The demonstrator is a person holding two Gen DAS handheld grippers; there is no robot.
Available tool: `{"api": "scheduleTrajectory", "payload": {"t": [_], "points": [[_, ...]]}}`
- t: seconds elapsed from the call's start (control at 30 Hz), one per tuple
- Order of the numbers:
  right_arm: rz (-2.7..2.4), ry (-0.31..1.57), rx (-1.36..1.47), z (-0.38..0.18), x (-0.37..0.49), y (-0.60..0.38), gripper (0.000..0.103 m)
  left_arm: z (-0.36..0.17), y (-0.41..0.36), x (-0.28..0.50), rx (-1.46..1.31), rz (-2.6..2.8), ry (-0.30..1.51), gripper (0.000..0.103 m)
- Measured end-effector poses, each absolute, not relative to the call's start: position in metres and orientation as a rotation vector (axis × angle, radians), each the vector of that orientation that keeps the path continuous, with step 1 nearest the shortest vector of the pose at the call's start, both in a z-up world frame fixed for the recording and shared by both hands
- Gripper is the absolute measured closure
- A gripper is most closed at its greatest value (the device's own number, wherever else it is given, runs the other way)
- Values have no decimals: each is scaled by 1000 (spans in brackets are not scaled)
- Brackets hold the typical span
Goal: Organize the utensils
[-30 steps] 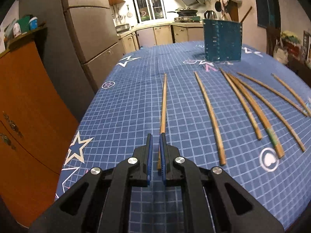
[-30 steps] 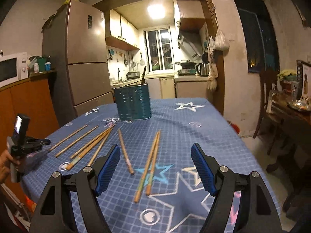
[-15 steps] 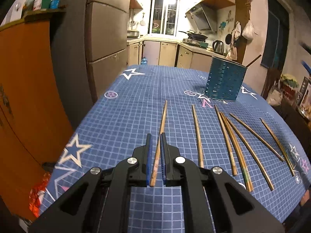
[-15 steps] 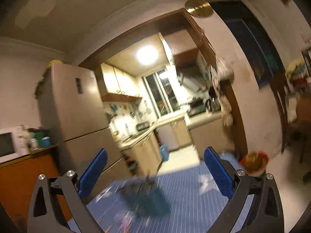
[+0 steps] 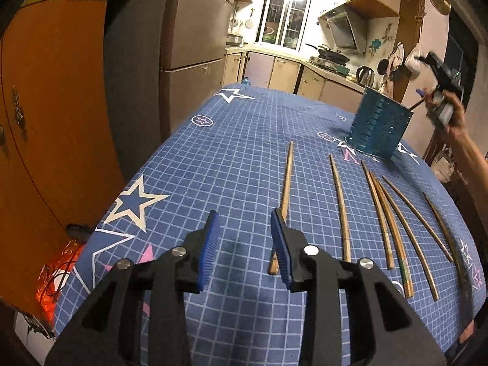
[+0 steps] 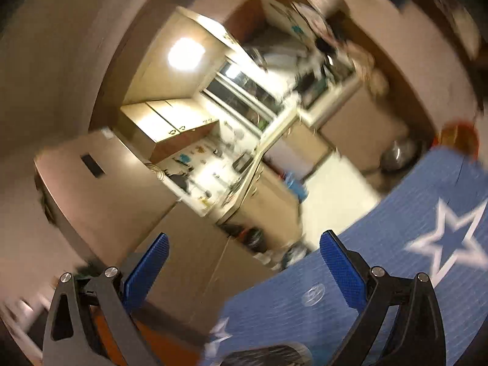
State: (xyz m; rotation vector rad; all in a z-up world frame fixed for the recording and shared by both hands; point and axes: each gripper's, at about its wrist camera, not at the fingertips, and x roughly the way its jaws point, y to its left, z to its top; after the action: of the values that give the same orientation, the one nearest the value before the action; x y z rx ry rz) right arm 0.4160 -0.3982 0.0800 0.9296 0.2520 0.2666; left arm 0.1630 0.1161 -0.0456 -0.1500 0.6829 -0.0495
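My left gripper [image 5: 244,228] is opening with nothing between its jaws, the nearest chopstick [image 5: 283,201] lying on the blue star-print tablecloth [image 5: 213,152] just beside its right pad, while my right gripper [image 6: 244,262] gapes wide and empty near the teal utensil holder [image 5: 378,125].

Bare tablecloth [image 5: 231,152] lies open left of the chopsticks [image 5: 341,207]; the blue holder [image 5: 378,128] blocks the far right.

Both grippers are built from black angular frames, the left gripper [image 5: 244,248] and the right gripper [image 6: 244,265], fitted with blue ribbed pads [image 5: 209,250] and round silver screws [image 5: 310,249].
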Motion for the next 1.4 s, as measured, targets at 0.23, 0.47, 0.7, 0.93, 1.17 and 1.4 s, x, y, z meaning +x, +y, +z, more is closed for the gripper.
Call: {"api": "scheduleTrajectory", "payload": {"t": [0.23,0.47,0.7,0.93,1.17,1.4], "points": [[422,111,694,194,254,-413,4,-40,111,143,-99,-67,622,55],[330,147,448,114,118,-403,4,-36,95,127,-111,-136,590,53],[236,559,809,-55,114,-433,4,-20,76,101,-57,-167,531,43],[153,552,921,-65,66,-452,4,-24,87,98,-55,-111,568,42],[95,542,476,-4,11,-404,4,-22,100,90,-32,-104,581,38],[96,600,358,-31,-38,-373,4,-43,104,96,-13,-96,650,35]]}}
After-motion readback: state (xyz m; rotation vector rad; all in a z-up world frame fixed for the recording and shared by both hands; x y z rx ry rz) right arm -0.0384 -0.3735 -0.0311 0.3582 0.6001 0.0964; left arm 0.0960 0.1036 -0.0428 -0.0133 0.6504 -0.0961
